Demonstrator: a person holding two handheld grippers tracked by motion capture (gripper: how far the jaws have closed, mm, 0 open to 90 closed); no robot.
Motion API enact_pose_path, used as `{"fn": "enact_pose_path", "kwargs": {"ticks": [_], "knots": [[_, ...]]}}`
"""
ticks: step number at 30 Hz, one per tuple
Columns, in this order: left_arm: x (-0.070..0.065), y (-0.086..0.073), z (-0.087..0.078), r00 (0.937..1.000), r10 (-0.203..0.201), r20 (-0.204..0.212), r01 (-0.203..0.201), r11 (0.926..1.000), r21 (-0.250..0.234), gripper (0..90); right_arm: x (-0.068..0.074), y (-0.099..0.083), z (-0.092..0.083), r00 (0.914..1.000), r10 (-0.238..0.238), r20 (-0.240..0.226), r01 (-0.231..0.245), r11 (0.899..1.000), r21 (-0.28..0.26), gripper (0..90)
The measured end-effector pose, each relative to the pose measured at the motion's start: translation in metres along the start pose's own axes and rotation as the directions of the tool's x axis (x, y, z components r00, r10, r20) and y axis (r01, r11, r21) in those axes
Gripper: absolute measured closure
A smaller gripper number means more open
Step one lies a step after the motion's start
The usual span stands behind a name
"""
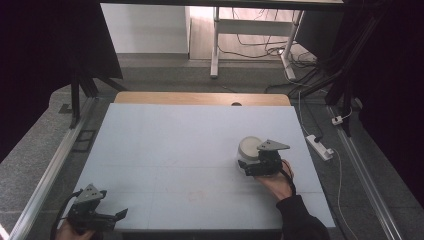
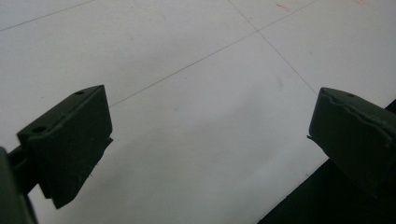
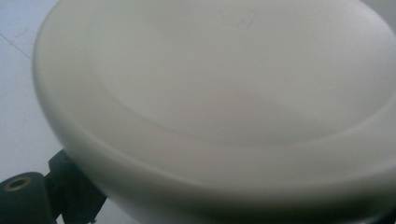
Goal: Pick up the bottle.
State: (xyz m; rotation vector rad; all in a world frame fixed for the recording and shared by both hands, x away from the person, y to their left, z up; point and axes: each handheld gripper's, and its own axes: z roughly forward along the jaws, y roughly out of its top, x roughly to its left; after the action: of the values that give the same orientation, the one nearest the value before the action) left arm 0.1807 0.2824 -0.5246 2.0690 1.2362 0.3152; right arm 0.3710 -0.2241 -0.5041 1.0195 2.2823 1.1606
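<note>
White bowl near the desk's right edge, right gripper at it

The bowl (image 1: 249, 146) sits right of the desk (image 1: 165, 150) centre; right gripper (image 1: 248, 166) touches its rim, grasp unclear. Left gripper (image 1: 119, 216), jaws wide and empty, hangs over the near-left edge, bare surface between.

We see a pale blue-grey table top (image 1: 190, 150) crossed by thin darker lines, with a light wood strip (image 1: 200, 98) along its far edge. On it sits a plain creamy white bowl (image 1: 249, 146), unpatterned inside and out. The left gripper (image 1: 121, 215) and the right gripper (image 1: 242, 164) are both matt black, each topped by a grey three-cornered plate. The sleeve (image 1: 300, 220) at the right hand (image 1: 276, 184) is black. The floor (image 1: 30, 165) is speckled grey.
</note>
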Motion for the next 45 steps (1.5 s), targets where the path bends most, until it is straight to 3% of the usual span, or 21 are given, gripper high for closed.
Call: {"fn": "enact_pose_path", "kwargs": {"ticks": [12,19,31,45], "knots": [[0.000,0.000,0.000,1.0000,-0.003,0.001,0.003,1.0000,0.000,0.6,0.010,0.009,-0.009,0.9992,-0.013,-0.037,0.012,0.999,-0.036,6.7],[0.001,0.000,0.000,1.0000,-0.006,0.002,0.006,1.0000,0.001,0.6,0.023,0.016,-0.013,0.9968,-0.034,-0.072,0.030,0.998,-0.055,6.7],[0.001,0.000,0.000,1.0000,-0.008,0.001,0.008,1.0000,0.001,0.8,0.050,0.027,-0.012,0.9861,-0.076,-0.148,0.067,0.996,-0.061,6.7],[0.001,0.000,0.000,0.9999,-0.013,0.003,0.013,0.9999,0.002,0.8,0.080,0.039,-0.007,0.9659,-0.132,-0.223,0.119,0.990,-0.070,6.7]]}}
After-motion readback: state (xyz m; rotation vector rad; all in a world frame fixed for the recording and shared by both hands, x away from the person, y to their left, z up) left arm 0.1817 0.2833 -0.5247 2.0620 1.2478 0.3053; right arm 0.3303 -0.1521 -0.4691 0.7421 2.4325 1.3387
